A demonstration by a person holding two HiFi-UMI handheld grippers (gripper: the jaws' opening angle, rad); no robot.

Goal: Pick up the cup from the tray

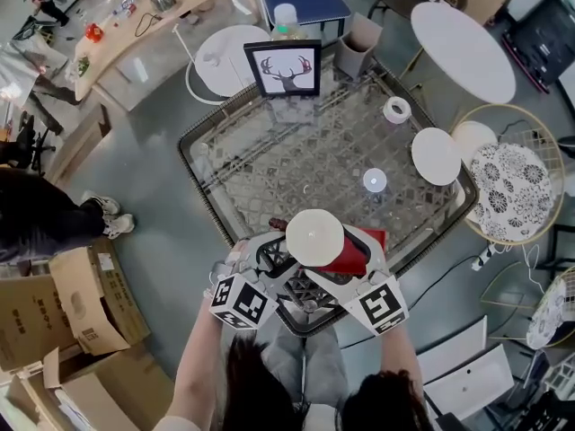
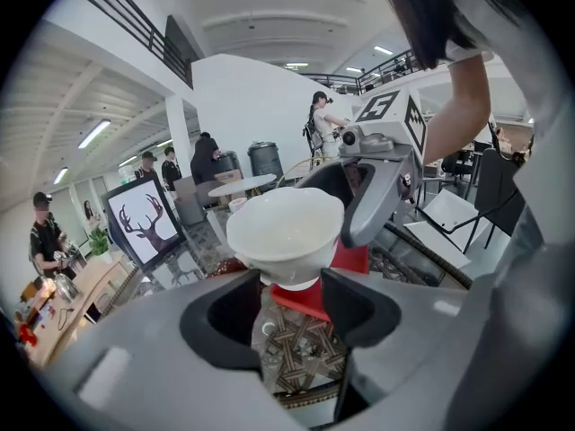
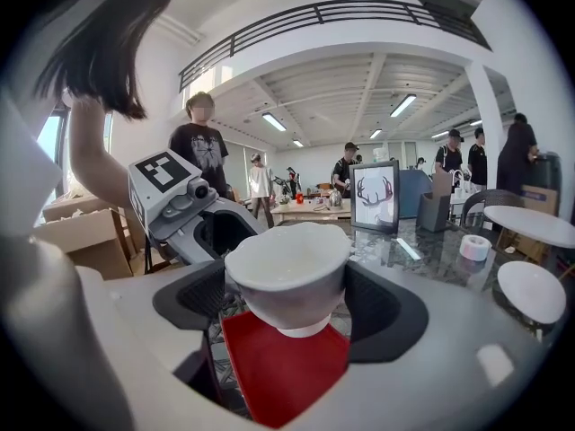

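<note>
A white cup (image 1: 314, 236) (image 2: 286, 227) (image 3: 287, 272) with a wavy rim hangs just above a red tray (image 1: 352, 260) (image 2: 304, 299) (image 3: 278, 366) at the glass table's near edge. My right gripper (image 1: 325, 260) (image 3: 286, 299) is shut on the cup, one jaw pressed on each side of its body. My left gripper (image 1: 280, 260) (image 2: 292, 294) faces it from the other side, open, its jaw tips flanking the cup's foot from below. The left gripper's body (image 3: 202, 223) shows behind the cup in the right gripper view.
The glass-topped wicker table (image 1: 260, 164) carries a framed deer picture (image 1: 286, 68), a tape roll (image 1: 396, 109), a white plate (image 1: 436, 155) and a small round lid (image 1: 375, 180). Cardboard boxes (image 1: 81, 312) stand to the left, with a person (image 1: 45, 214) beside them.
</note>
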